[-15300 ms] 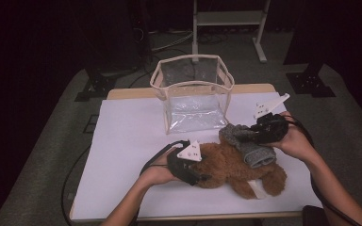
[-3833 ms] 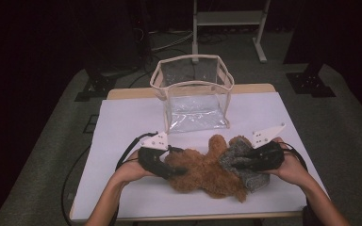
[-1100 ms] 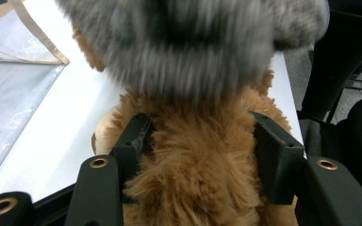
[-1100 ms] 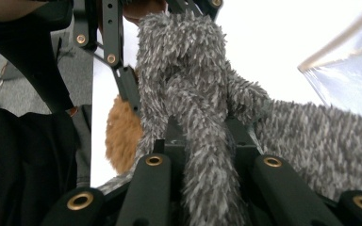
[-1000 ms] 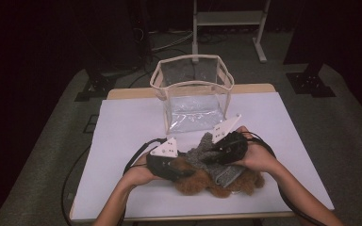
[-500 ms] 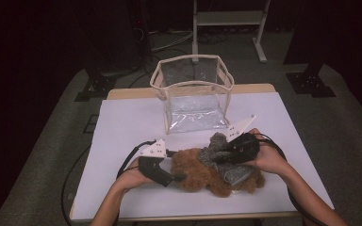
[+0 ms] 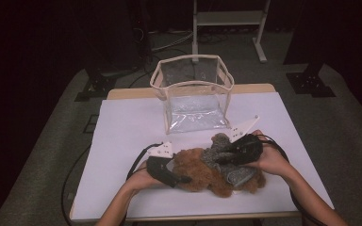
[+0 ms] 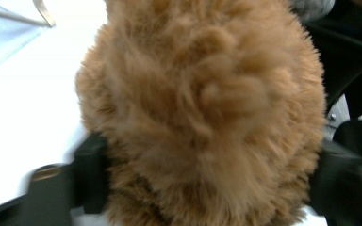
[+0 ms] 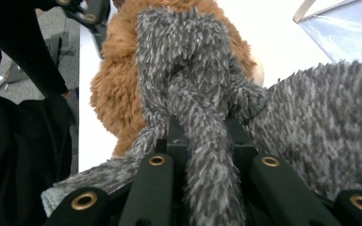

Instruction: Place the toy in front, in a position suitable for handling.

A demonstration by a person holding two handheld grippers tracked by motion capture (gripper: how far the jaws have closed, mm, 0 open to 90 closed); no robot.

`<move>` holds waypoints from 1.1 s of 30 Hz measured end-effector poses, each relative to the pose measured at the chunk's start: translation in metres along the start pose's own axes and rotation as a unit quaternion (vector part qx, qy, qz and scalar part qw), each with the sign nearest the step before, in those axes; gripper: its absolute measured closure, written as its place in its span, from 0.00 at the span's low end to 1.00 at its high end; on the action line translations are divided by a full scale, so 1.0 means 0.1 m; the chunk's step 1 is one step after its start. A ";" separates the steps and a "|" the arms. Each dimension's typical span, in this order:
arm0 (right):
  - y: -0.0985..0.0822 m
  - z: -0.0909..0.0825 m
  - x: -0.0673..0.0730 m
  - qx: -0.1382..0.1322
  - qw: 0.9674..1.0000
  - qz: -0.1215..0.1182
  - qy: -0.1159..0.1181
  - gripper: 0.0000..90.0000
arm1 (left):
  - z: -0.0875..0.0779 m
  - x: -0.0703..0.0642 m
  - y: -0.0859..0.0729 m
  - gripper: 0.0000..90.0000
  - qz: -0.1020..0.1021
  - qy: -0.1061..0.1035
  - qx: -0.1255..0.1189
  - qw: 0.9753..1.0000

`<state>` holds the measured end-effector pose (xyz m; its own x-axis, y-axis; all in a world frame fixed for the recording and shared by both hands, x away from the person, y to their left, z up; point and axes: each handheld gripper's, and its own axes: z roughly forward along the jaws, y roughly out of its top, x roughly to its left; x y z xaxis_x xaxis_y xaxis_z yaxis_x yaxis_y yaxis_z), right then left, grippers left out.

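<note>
A brown plush bear (image 7: 195, 170) lies on the white table (image 7: 122, 136) near the front edge, with a grey fuzzy garment (image 7: 238, 175) draped over its right side. My left gripper (image 7: 181, 179) reaches in from the bear's left. Its jaws have just been closing, and in the left gripper view both fingers (image 8: 92, 169) press into the bear's fur (image 8: 202, 108). From the right, my right gripper (image 7: 219, 158) is shut on a strip of the grey garment (image 9: 188, 80), which lies across the bear (image 9: 115, 84) in the right gripper view.
A clear plastic bag (image 7: 193, 94) with a beige rim stands open at the back middle of the table. A metal stand (image 7: 228, 19) is on the floor beyond it. Cables trail from both grippers over the table's front edge.
The left gripper has sunk toward the table and closed in on the bear's left side. The right gripper has moved right, carrying the grey garment with it.
</note>
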<state>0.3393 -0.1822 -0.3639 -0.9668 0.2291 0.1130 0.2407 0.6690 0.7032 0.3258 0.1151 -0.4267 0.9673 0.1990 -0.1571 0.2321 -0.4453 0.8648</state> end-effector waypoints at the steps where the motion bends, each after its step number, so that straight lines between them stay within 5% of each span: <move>1: 0.01 0.01 0.00 0.000 1.000 -0.002 0.001 0.84 | -0.02 0.00 0.01 0.34 0.003 0.001 -0.005 1.000; 4: 0.06 0.04 0.02 -0.006 1.000 -0.007 0.002 0.84 | -0.11 -0.02 0.10 0.40 0.000 0.002 -0.029 1.000; 8: 0.15 0.02 0.03 -0.021 1.000 -0.011 0.002 0.84 | -0.20 -0.06 0.23 0.41 0.011 0.004 -0.030 0.999; 11: 0.28 -0.05 0.06 -0.062 0.998 -0.012 0.008 0.85 | -0.43 -0.09 0.45 0.42 0.030 0.013 -0.039 0.999; 16: 0.49 -0.12 0.11 -0.131 0.991 -0.011 0.022 0.85 | -0.78 -0.16 0.75 0.42 0.058 0.037 -0.046 0.997; 17: 0.54 -0.13 0.12 -0.140 0.990 -0.015 0.024 0.85 | -0.94 -0.21 0.90 0.42 0.075 0.046 -0.042 0.995; 21: 0.68 -0.13 0.16 -0.168 0.985 -0.022 0.034 0.85 | -1.12 -0.28 1.09 0.42 0.089 0.058 -0.028 0.994; 26: 0.56 -0.06 0.10 -0.157 0.987 -0.012 0.029 0.84 | -0.95 -0.23 1.05 0.41 0.088 0.063 0.009 0.994; 29: 0.28 -0.08 0.01 -0.156 0.987 0.019 0.026 0.84 | -0.76 -0.19 1.03 0.41 0.083 0.050 -0.002 0.995; 33: 0.22 -0.27 0.00 -0.167 0.986 0.020 0.019 0.84 | -0.65 -0.23 1.22 0.41 0.105 0.049 -0.006 0.993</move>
<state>0.3423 -0.1866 -0.3293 -0.9613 0.2199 0.1660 0.2423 0.3880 0.8892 0.3253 0.1133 -0.2870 0.9796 0.1868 0.0741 0.0243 -0.4761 0.8791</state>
